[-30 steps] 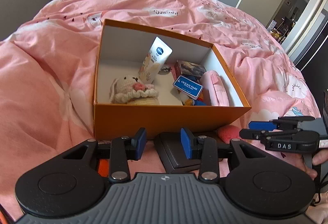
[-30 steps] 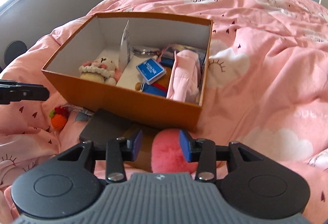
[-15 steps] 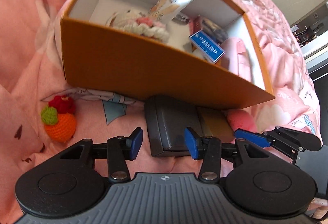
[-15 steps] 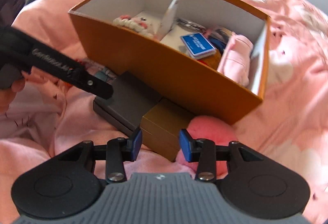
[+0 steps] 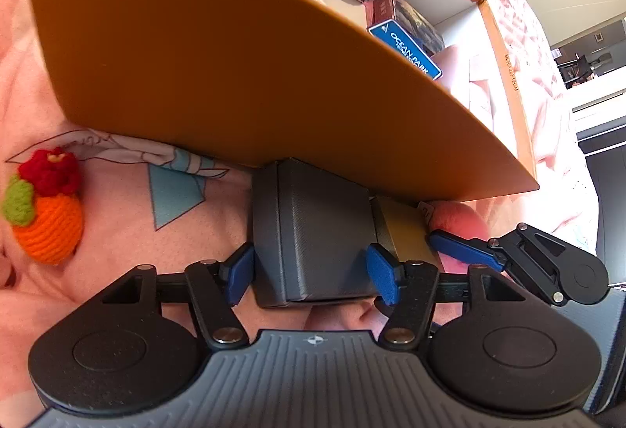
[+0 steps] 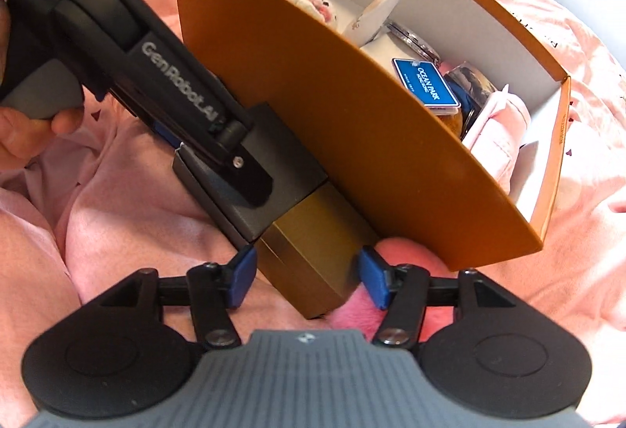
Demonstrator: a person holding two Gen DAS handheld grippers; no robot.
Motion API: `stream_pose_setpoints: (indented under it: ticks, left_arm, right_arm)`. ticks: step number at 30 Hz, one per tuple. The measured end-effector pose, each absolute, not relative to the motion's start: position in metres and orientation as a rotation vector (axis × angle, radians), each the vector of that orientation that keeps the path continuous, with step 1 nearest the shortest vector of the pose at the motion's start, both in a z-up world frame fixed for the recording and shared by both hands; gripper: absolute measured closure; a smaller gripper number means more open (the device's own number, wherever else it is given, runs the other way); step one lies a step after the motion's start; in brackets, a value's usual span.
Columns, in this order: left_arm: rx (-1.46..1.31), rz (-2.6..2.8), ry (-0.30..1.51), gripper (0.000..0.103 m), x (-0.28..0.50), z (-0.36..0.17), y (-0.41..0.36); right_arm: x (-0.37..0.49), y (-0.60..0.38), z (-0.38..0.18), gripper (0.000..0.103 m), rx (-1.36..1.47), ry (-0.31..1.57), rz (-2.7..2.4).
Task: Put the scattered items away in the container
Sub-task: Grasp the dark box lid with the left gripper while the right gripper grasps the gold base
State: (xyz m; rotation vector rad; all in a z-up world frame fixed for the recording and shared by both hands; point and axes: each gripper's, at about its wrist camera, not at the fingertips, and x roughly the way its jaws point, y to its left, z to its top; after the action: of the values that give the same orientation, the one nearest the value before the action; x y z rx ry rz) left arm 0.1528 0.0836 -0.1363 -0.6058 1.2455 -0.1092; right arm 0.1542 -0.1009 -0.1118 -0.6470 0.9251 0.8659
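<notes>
Now our left tongs (image 5: 311,269) straddle the grey box (image 5: 313,228), wide; our right tongs (image 6: 309,279) straddle the gold box (image 6: 313,252), wide.

one orange box (image 6: 352,138), one grey case (image 5: 313,232), one gold box (image 6: 313,252), one knitted carrot (image 5: 47,216), two grippers (image 5: 311,273) (image 6: 307,277).

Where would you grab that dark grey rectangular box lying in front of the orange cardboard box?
Take the dark grey rectangular box across its two long flat sides at the near end, coming from the front. Its far end butts against the orange cardboard box and a gold rectangular box sits beside it, so only the near end is free. The left hand-held gripper already straddles it there, open.
</notes>
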Motion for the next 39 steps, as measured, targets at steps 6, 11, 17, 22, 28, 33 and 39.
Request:
stream_pose_setpoints:
  ticks: [6, 11, 17, 22, 28, 33, 39]
  left_arm:
    - [-0.655, -0.092, 1.218, 0.044, 0.146, -0.133, 0.091]
    - [-0.601, -0.099, 1.17, 0.054, 0.142, -0.114, 0.086]
    - [-0.551, -0.105, 1.166, 0.055, 0.151, -0.105, 0.079]
    - [-0.553, -0.095, 1.185, 0.051, 0.157, -0.114, 0.073]
    - [-0.525, -0.087, 1.152, 0.057, 0.148, -0.105, 0.072]
    - [-0.442, -0.056, 1.131, 0.059, 0.14, -0.086, 0.074]
    - [-0.302, -0.024, 1.122, 0.058, 0.129, -0.061, 0.072]
  right_arm:
    - [0.153, -0.099, -0.12, 0.034, -0.703, 0.912, 0.855]
    - [0.152, -0.097, -0.124, 0.032, -0.747, 0.902, 0.849]
    - [0.154, -0.092, -0.138, 0.024, -0.805, 0.895, 0.822]
    - [0.162, -0.091, -0.145, 0.02, -0.803, 0.911, 0.804]
    - [0.163, -0.1, -0.137, 0.029, -0.772, 0.889, 0.806]
    - [0.167, -0.114, -0.119, 0.041, -0.686, 0.89, 0.822]
    - [0.191, -0.142, -0.092, 0.051, -0.424, 0.962, 0.851]
